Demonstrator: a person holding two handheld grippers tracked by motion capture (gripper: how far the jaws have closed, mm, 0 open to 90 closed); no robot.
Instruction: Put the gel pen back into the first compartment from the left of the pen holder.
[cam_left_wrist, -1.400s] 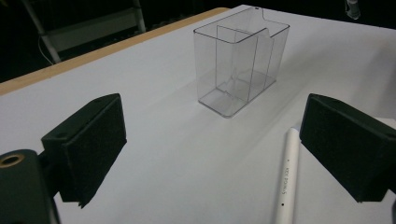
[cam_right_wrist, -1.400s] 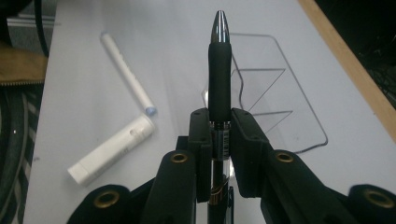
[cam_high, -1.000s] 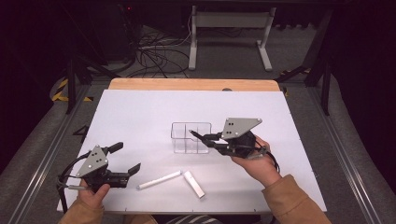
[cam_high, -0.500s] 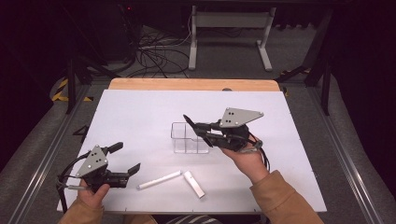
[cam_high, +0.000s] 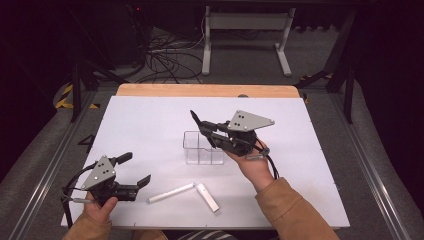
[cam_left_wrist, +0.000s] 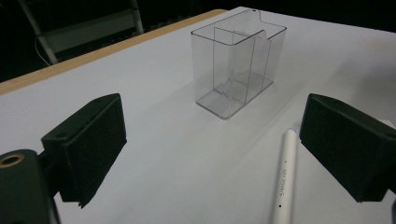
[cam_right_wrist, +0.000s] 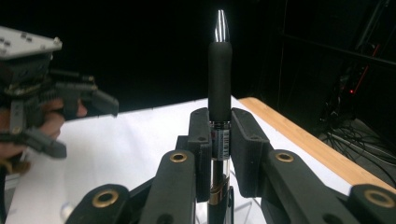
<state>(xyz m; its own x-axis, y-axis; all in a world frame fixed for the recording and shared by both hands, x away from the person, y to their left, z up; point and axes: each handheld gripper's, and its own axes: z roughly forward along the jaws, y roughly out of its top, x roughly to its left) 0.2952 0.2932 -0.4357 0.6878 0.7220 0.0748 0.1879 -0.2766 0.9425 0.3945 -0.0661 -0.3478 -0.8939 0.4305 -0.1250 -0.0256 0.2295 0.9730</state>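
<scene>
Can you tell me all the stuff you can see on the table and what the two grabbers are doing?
pen: one, black grip with silver tip, clamped in the right gripper above the clear box
clear box: one, see-through with compartments, middle of the table
white pen: one, white, lying near the front edge
white cap: one, white, lying just right of the white pen
table: one, white top, wooden far edge
left gripper: one, black, open, front left
right gripper: one, black, shut on the pen

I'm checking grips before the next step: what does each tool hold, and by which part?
The right tool is shut on a black pen, clamped at mid-barrel just below its rubber grip. The left tool is open and holds nothing.
</scene>
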